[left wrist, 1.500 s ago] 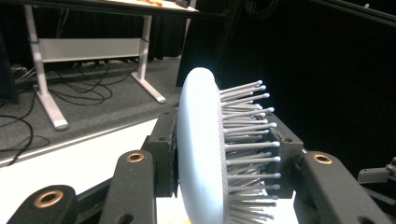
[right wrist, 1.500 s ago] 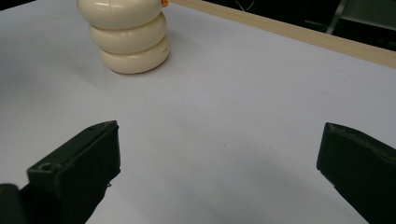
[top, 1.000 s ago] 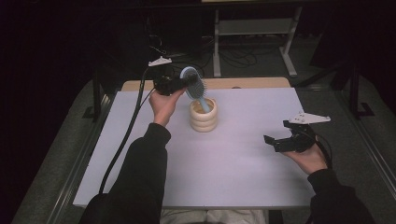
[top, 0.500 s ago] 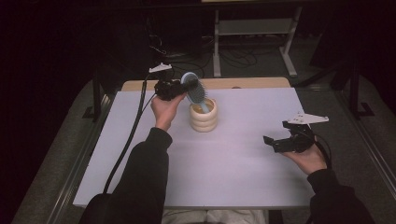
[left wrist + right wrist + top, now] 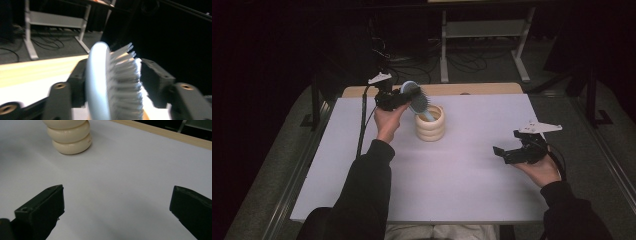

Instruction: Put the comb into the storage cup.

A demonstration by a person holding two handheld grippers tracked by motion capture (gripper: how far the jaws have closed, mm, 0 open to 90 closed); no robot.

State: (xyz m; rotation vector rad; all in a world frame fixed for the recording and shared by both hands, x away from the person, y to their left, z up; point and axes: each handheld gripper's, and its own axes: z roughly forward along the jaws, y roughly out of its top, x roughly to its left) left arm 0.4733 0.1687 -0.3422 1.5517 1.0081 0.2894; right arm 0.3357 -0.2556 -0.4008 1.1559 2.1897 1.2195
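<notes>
Hairbrush [image 5: 417, 98] standing handle-down in cream ribbed holder [image 5: 430, 123] near far edge of white table [image 5: 462, 190], pale blue head leaning out toward left claw [image 5: 398, 98]. Left claw jaws just been opening, brush head between them: back of head against one jaw, bristles just brushing or barely clear of the other in the left gripper view [image 5: 112, 85], so grip looks released or nearly so. Judged step: letting go of brush after dropping it into holder. To do well: finish opening until both jaws stand clear of bristles and back, then draw straight away from the head, not sideways, so bristles do not snag and tip holder. Keep withdrawal slow; holder looks light and may topple. Right claw [image 5: 518, 153] wide open, holding nothing, resting low over table at right, well apart from holder; fine left there.
</notes>
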